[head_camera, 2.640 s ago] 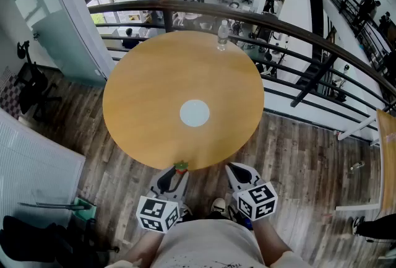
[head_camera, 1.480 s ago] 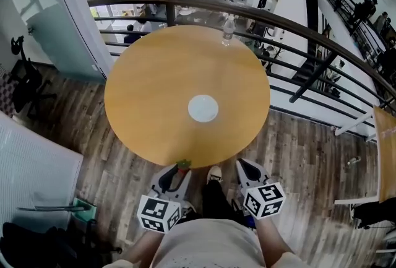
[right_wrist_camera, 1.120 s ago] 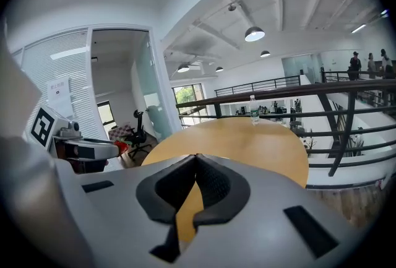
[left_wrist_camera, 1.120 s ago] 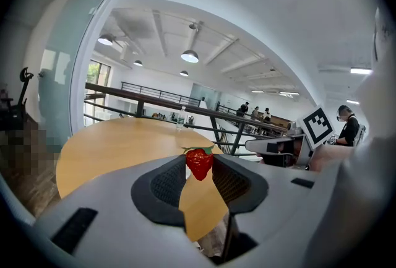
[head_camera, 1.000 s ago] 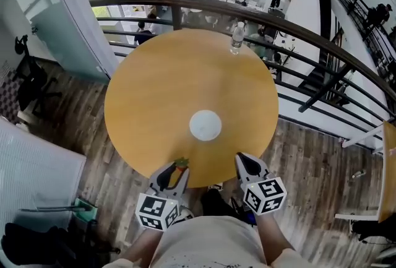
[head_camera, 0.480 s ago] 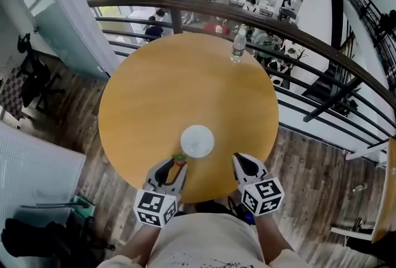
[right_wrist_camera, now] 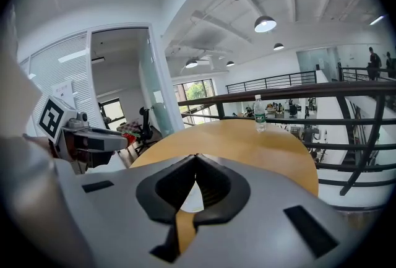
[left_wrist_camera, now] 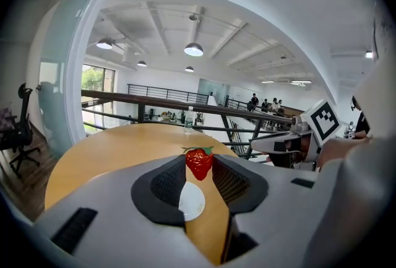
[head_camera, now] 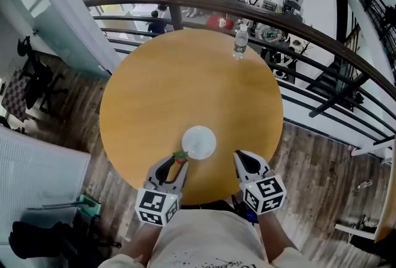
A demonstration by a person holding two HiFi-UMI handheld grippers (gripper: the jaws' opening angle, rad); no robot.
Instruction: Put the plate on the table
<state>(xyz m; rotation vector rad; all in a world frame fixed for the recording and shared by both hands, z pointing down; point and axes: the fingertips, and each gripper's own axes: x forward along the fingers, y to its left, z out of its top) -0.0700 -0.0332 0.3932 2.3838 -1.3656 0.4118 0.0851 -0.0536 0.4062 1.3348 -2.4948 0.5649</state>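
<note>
Two grippers hang near the plate (head_camera: pixel 199 142) lying on the worktop (head_camera: pixel 154 87), the left gripper (head_camera: pixel 176 164) clamped on a strawberry (left_wrist_camera: pixel 199 163), probably bound for it, the right gripper (head_camera: pixel 239 159) closed and empty.

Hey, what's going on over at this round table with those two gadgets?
A person stands at a round wooden table with a hand-held gripper in each hand. The left gripper has its jaws closed on a small strawberry, held close to the near rim of a white plate. The plate already lies on the table with nothing on it. The right gripper is over the table's near edge, its jaws together and empty. A water bottle stands at the far edge.
</note>
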